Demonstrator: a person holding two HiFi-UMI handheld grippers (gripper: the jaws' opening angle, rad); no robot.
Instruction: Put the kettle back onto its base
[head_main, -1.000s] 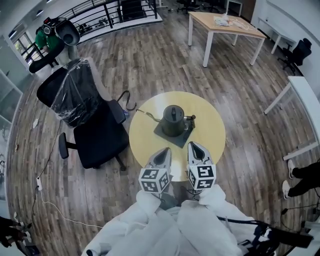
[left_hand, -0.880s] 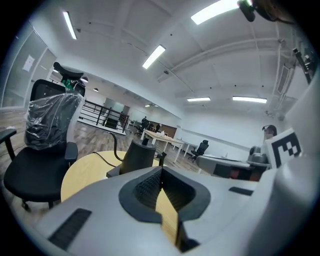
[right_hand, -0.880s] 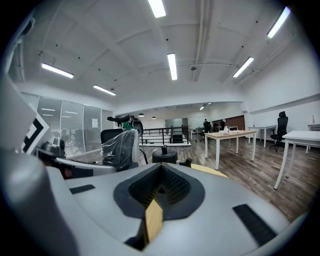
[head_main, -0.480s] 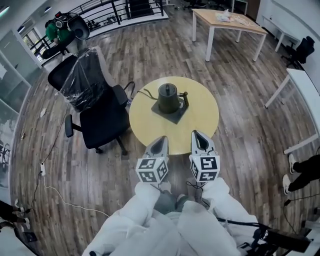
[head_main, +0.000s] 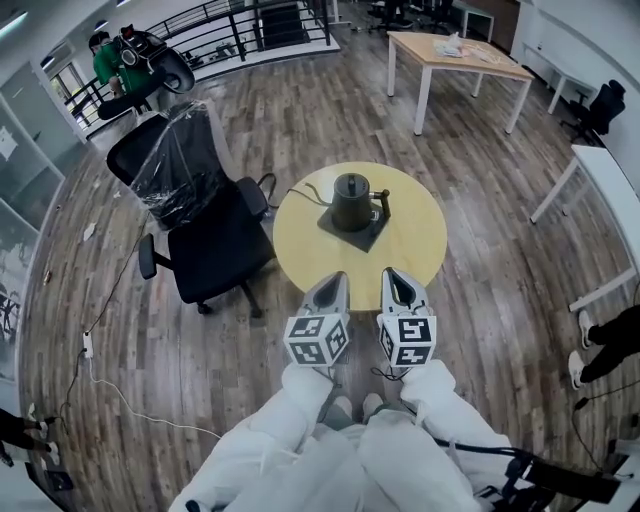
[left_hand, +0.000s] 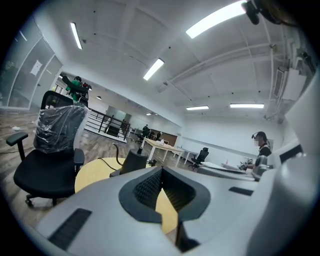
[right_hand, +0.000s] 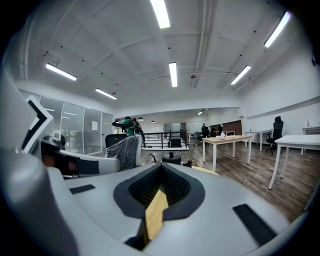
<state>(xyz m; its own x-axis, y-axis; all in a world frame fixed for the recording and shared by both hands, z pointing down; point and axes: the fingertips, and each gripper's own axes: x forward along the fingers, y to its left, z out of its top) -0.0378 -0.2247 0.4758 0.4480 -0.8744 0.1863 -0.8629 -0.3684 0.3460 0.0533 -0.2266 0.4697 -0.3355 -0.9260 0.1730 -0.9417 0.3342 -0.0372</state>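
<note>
A dark grey kettle (head_main: 352, 201) stands upright on its flat dark square base (head_main: 368, 237) in the middle of a round yellow table (head_main: 420, 262), handle to the right. A cable runs from the base off the table's left side. My left gripper (head_main: 337, 279) and right gripper (head_main: 392, 274) hover side by side over the table's near edge, both shut and empty, well short of the kettle. In the left gripper view the kettle (left_hand: 134, 161) shows beyond the shut left gripper (left_hand: 161, 170). In the right gripper view its top (right_hand: 172, 158) peeks over the shut right gripper (right_hand: 161, 168).
A black office chair (head_main: 205, 235) with a plastic-wrapped back stands left of the table. A wooden desk (head_main: 455, 55) is at the back and a white desk (head_main: 612, 195) at the right. A seated person's legs (head_main: 610, 345) show at the right edge. A cord lies on the floor at the left.
Both grippers have drawn back toward me and risen slightly, and the table now looks a bit farther off. The kettle has stayed on its base. The jaws stay shut.
</note>
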